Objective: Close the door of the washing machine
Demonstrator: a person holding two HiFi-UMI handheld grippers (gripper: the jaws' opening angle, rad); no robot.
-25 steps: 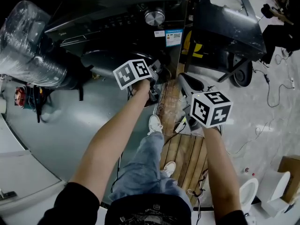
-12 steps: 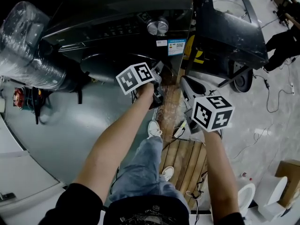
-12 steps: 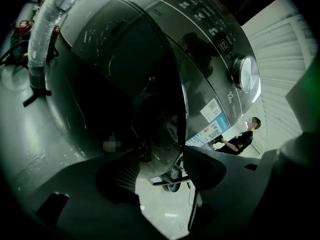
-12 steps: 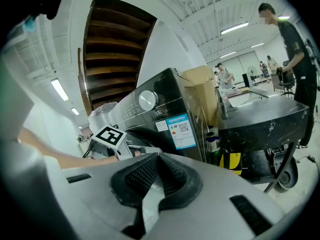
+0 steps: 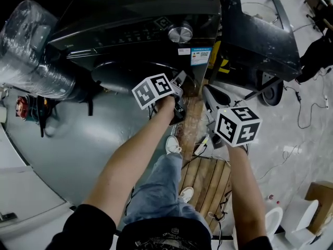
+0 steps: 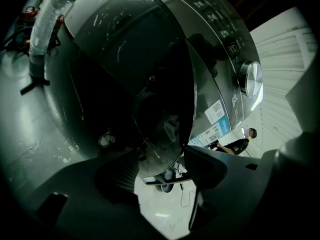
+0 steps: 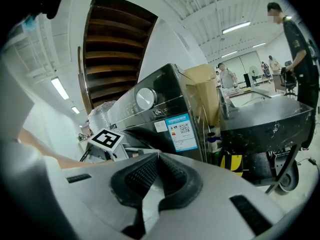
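The left gripper (image 6: 164, 155) pointed at the front of the dark washing machine (image 5: 130, 14), low on its round glass door (image 6: 150, 94). Its jaws stood spread wide and had just been opening further. The bottom curve of the door's rim dipped into the gap between them, and neither pad pressed on it, so the door was released rather than gripped. In the left gripper view the door filled most of the frame as a glossy dark disc, and its right edge ran beside the control panel with the silver knob (image 6: 250, 79). Whether the door was fully latched against the machine's front could not be told. The right gripper (image 7: 157, 156) hung to the right of the machine's front corner, well apart from the door, with its ribbed pads clenched together on nothing. Past its jaws showed the blue energy label (image 7: 179, 131) on the machine's front and, further right, a black wheeled cart (image 7: 265, 129). From the head view, a plastic-wrapped roll (image 5: 31, 51) lay to the left of the machine, and a wooden pallet (image 5: 208, 176) lay on the floor under the right forearm.
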